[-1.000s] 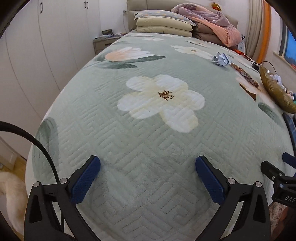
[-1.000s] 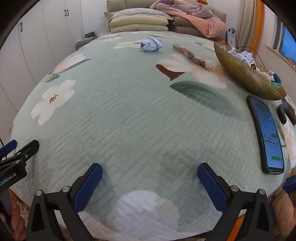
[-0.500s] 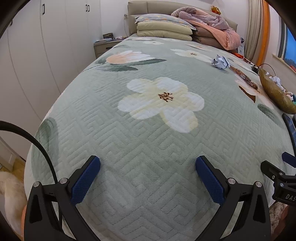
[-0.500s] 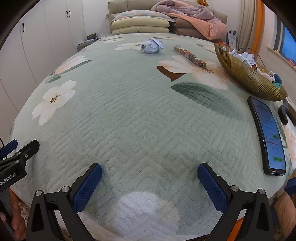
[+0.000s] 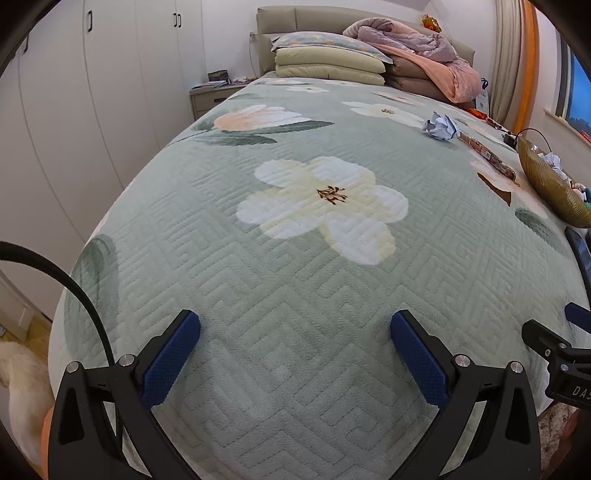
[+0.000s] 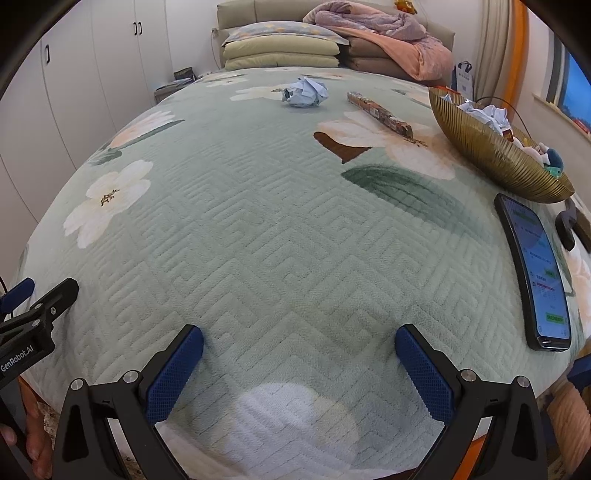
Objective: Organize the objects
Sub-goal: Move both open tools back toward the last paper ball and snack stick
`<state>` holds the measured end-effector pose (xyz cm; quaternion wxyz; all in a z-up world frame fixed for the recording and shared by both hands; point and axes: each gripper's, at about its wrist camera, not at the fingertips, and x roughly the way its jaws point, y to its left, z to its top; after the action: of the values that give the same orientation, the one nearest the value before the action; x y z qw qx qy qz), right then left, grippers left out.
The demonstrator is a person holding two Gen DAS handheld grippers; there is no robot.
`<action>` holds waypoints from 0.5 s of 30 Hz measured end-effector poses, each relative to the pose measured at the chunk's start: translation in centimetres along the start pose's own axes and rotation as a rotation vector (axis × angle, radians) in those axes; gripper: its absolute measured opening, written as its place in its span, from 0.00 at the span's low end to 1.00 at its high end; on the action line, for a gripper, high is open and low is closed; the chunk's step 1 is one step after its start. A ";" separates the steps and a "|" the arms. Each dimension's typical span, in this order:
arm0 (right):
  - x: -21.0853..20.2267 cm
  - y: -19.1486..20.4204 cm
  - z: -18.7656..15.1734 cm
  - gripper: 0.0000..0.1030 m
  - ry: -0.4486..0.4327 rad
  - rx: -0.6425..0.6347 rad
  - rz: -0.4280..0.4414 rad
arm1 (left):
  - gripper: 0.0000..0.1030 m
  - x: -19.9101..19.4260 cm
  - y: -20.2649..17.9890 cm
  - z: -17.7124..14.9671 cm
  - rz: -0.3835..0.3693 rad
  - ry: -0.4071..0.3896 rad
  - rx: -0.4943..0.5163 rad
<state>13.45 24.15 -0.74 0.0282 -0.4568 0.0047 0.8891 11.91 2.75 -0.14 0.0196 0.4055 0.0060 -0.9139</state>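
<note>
A crumpled blue-white paper ball lies far up the green flowered bed cover; it also shows in the left wrist view. A long brown wrapped bar lies to its right, also in the left wrist view. A gold ribbed bowl at the right holds crumpled paper and small items; its rim shows in the left wrist view. My left gripper is open and empty over the bed's near end. My right gripper is open and empty, far from the objects.
A lit phone lies at the bed's right edge beside a dark object. Stacked pillows and a pink quilt fill the head end. White wardrobes and a nightstand stand on the left.
Both views have tilted up slightly, showing more of the headboard and room. Both grippers stay open and empty; nothing on the bed has moved.
</note>
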 end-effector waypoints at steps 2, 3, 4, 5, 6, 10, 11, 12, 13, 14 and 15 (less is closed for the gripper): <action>0.0 0.0 0.0 1.00 -0.003 -0.001 -0.001 | 1.00 0.0 0.1 0.0 -0.001 0.001 -0.002; 0.0 0.0 -0.1 1.00 -0.004 -0.002 -0.002 | 1.00 0.0 0.0 0.0 -0.001 0.001 -0.001; 0.0 0.0 -0.1 1.00 -0.004 -0.003 -0.003 | 1.00 0.0 0.0 0.0 0.001 0.000 0.000; -0.1 0.0 -0.1 1.00 -0.006 -0.003 -0.004 | 1.00 0.0 0.0 0.0 0.003 -0.001 0.003; -0.1 -0.1 -0.1 1.00 -0.008 -0.004 -0.004 | 1.00 0.0 -0.1 0.0 0.005 -0.001 0.005; -0.1 -0.1 -0.2 1.00 -0.011 -0.007 -0.006 | 1.00 0.0 0.0 0.0 0.003 -0.004 0.004; -0.1 -0.1 -0.2 1.00 -0.012 -0.006 -0.006 | 1.00 0.0 0.1 0.0 0.003 -0.004 0.003; -0.1 -0.1 -0.2 1.00 -0.013 -0.007 -0.007 | 1.00 0.0 0.1 0.0 0.003 -0.005 0.002; -0.1 -0.1 -0.1 1.00 -0.014 -0.008 -0.008 | 1.00 0.1 0.0 0.0 0.004 -0.007 0.002; -0.1 -0.1 -0.1 1.00 -0.016 -0.009 -0.008 | 1.00 0.1 0.0 0.0 0.005 -0.009 0.002; 0.0 -0.1 -0.1 1.00 -0.017 -0.011 -0.008 | 1.00 0.1 0.0 0.0 0.007 -0.011 0.001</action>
<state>13.59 24.24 -0.77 0.0295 -0.4495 -0.0020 0.8928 11.83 2.77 -0.17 0.0224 0.4003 0.0040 -0.9161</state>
